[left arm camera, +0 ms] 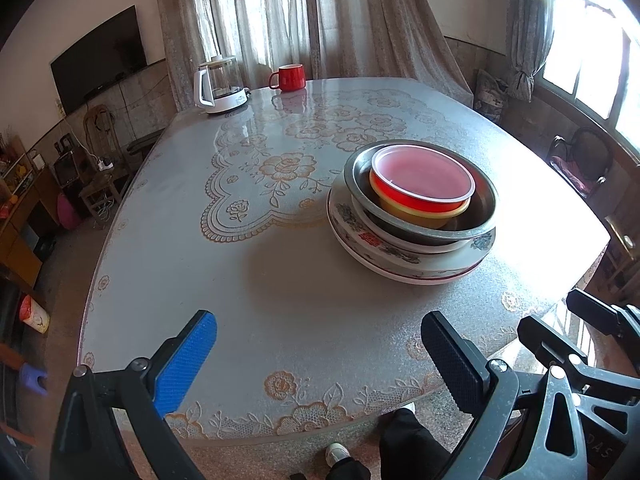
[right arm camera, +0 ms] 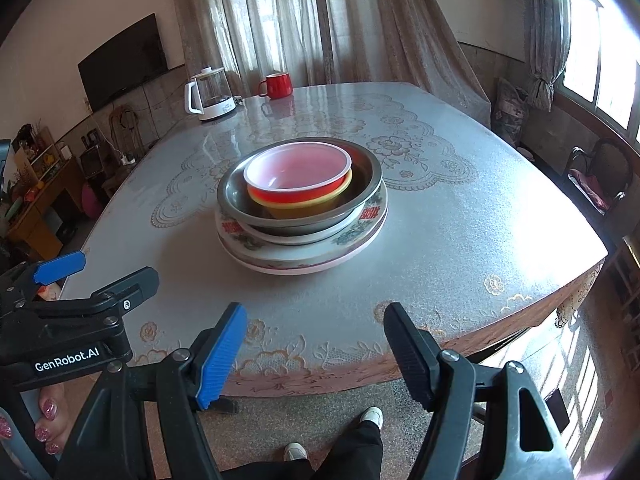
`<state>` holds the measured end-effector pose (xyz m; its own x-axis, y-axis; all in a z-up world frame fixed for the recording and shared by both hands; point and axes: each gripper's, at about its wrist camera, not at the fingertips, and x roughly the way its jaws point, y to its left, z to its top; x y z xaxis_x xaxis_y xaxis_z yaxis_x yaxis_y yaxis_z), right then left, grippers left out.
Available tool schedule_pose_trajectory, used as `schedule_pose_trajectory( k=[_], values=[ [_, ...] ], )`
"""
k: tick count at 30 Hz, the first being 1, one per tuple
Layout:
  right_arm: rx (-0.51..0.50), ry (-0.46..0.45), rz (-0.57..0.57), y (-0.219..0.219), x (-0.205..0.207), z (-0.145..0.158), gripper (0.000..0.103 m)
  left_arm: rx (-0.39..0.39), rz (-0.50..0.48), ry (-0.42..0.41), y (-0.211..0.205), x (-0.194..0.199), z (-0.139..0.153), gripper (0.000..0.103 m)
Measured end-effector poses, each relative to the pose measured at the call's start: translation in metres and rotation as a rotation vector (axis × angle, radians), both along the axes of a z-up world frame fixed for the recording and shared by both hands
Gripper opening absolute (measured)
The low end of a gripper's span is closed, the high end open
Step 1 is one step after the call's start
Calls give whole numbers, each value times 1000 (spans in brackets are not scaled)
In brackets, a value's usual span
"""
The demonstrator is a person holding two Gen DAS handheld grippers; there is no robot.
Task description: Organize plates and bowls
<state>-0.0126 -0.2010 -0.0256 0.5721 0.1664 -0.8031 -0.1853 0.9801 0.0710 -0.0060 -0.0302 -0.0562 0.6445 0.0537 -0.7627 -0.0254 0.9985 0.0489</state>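
One stack of dishes stands on the table (left arm camera: 240,280) (right arm camera: 460,240). From the bottom: floral plates (left arm camera: 408,264) (right arm camera: 320,252), a white dish, a metal bowl (left arm camera: 472,232) (right arm camera: 304,220), a yellow bowl (left arm camera: 420,216) (right arm camera: 296,208) and a red bowl (left arm camera: 420,180) (right arm camera: 296,176) on top. My left gripper (left arm camera: 320,356) is open and empty, held near the table's front edge, left of the stack. My right gripper (right arm camera: 316,348) is open and empty, in front of the stack. Each gripper shows at the edge of the other's view (left arm camera: 580,332) (right arm camera: 80,280).
A glass kettle (left arm camera: 220,84) (right arm camera: 210,94) and a red mug (left arm camera: 290,78) (right arm camera: 277,85) stand at the table's far edge. Chairs stand to the right (right arm camera: 596,176). The person's legs and shoes (right arm camera: 340,448) are below the table's front edge.
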Motion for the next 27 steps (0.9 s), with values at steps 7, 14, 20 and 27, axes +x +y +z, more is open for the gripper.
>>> schedule_pose_trajectory(
  k=[7,14,20,27],
  values=[
    [-4,2,-7,-2,-1,0,72,-5,-19,-5,-4,0,0,103],
    [-4,5,-15,-2,-2,-1,72,-2,-32,-7,-6,0,0,103],
    [0,14,-15,-2,0,-2,72,-3,-25,-2,-3,1,-1,103],
    [0,21,-8,0,1,-4,72,0,-23,-8,-2,0,-1,103]
  ],
)
